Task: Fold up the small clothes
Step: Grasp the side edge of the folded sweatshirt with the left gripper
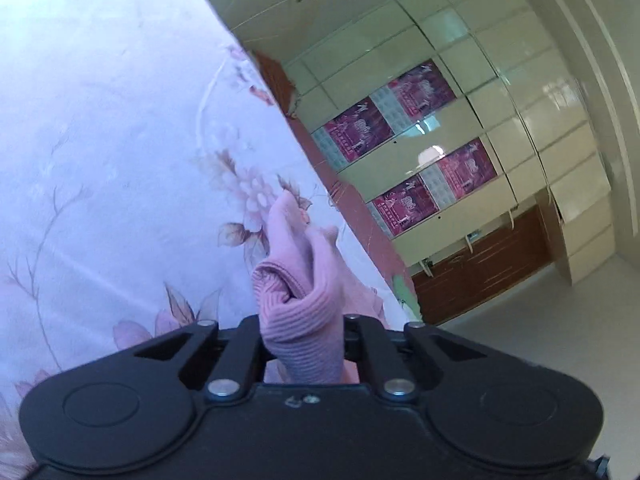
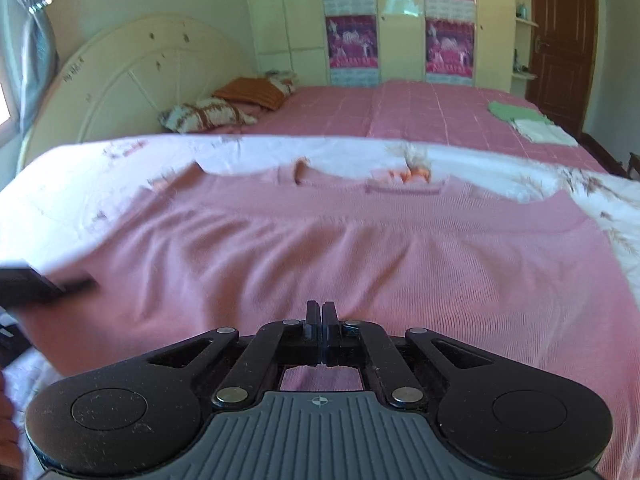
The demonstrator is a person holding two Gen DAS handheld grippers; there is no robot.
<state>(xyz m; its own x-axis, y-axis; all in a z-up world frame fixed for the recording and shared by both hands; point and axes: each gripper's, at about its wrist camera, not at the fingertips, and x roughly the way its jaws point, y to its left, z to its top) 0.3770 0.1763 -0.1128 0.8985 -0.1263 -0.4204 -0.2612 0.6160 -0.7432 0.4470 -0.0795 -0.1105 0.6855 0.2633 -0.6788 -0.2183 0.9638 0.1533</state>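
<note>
A pink ribbed garment (image 2: 360, 248) lies spread on a white floral sheet (image 2: 100, 184), its neckline at the far side. My left gripper (image 1: 302, 336) is shut on a bunched edge of this pink garment (image 1: 304, 304) and holds it above the floral sheet (image 1: 100, 140). The left gripper also shows as a dark blur at the garment's left edge in the right wrist view (image 2: 36, 284). My right gripper (image 2: 322, 316) is shut, its pads together, low over the near part of the garment; whether cloth is pinched between them I cannot tell.
Beyond the floral sheet lies a pink checked bedspread (image 2: 420, 108) with pillows (image 2: 208, 114) by a cream headboard (image 2: 132, 76), and folded green and white clothes (image 2: 528, 120) at the right. A wardrobe (image 2: 400, 20) and a brown door (image 2: 560, 40) stand behind.
</note>
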